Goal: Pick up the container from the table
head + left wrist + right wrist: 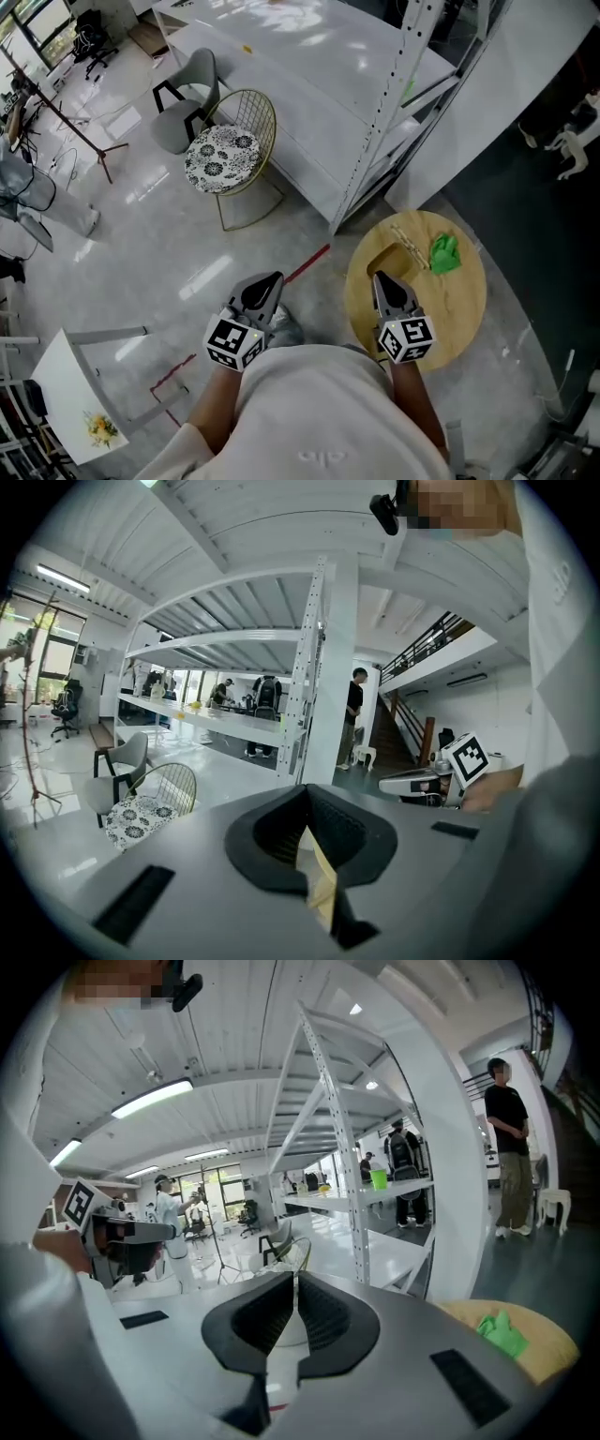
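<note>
The approach is in hand, with nothing gripped yet. The left gripper (271,279) and right gripper (381,277) are both pressed together. The container (taken to be the green thing (444,253)) is seen near the table's (455,323) far edge. The jaws must be spread and a forward reach made.

The round wooden table (461,314) is standing on the pale glossy floor (187,253), and its light top is showing a darker notch-shaped area on the side towards the floor's red line. A crumpled green object (444,253) is lying on the top near the far edge, and a thin pale stick-like item (409,244) is lying just beside it. In the right gripper view, the green object (500,1333) is resting on the table (548,1349) surface.
</note>
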`<act>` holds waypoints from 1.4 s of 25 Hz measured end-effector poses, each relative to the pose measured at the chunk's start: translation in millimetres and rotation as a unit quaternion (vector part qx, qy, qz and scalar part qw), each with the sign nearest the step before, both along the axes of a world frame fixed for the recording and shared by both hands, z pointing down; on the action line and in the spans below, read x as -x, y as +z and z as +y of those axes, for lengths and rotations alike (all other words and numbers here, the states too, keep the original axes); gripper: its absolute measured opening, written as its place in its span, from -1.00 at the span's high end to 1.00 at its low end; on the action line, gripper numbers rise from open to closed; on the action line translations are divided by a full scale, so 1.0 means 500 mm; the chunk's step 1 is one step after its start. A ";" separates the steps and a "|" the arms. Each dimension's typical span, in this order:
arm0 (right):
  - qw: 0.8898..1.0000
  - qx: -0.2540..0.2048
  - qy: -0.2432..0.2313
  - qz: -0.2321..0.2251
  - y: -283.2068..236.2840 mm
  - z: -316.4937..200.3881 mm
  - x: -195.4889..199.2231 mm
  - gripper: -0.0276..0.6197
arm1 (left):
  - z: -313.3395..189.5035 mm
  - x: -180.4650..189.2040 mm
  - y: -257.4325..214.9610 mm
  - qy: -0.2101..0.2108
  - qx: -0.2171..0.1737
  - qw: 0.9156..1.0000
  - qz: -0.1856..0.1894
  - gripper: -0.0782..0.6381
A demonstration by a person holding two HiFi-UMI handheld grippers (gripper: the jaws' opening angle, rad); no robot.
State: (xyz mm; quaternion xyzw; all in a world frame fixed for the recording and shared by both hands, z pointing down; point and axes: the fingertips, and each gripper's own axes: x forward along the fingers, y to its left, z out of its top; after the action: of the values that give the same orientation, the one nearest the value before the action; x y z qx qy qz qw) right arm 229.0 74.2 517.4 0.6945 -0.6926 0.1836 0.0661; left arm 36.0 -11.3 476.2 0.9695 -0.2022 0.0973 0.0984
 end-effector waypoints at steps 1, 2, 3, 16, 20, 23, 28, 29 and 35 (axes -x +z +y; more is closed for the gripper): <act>1.000 0.006 0.014 -0.003 0.007 -0.021 -0.001 0.83 | -0.026 0.005 0.001 0.008 0.001 1.000 0.001 0.74; 0.999 0.013 0.029 -0.006 0.016 -0.039 -0.002 0.83 | -0.049 0.011 0.004 0.015 0.003 1.000 0.000 0.74; 0.999 0.020 0.043 -0.009 0.025 -0.055 -0.005 0.83 | -0.072 0.018 0.007 0.022 0.005 1.000 -0.001 0.74; 0.977 0.143 0.158 -0.023 0.216 -0.107 -0.124 0.61 | -0.226 0.034 0.060 0.032 0.039 0.998 -0.041 0.74; 0.963 0.186 0.189 -0.041 0.297 -0.101 -0.191 0.49 | -0.242 0.018 0.078 0.016 0.051 0.997 -0.063 0.74; 0.951 0.217 0.212 -0.055 0.360 -0.101 -0.242 0.45 | -0.253 0.010 0.082 -0.006 0.057 0.996 -0.072 0.74; 0.930 0.253 0.247 -0.098 0.445 -0.103 -0.297 0.34 | -0.258 0.012 0.094 -0.033 0.065 0.993 -0.088 0.74; 0.925 0.263 0.255 -0.101 0.459 -0.099 -0.304 0.33 | -0.257 0.016 0.096 -0.040 0.067 0.993 -0.090 0.74; 0.903 0.305 0.279 -0.119 0.526 -0.097 -0.326 0.22 | -0.255 0.048 0.110 -0.078 0.079 0.989 -0.100 0.74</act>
State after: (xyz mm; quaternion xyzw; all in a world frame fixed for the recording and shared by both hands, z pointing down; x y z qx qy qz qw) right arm 391.9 25.8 780.4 0.7781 -0.3833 0.4782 0.1378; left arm 12.1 -138.6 531.3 0.9252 -0.2781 0.2018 0.1612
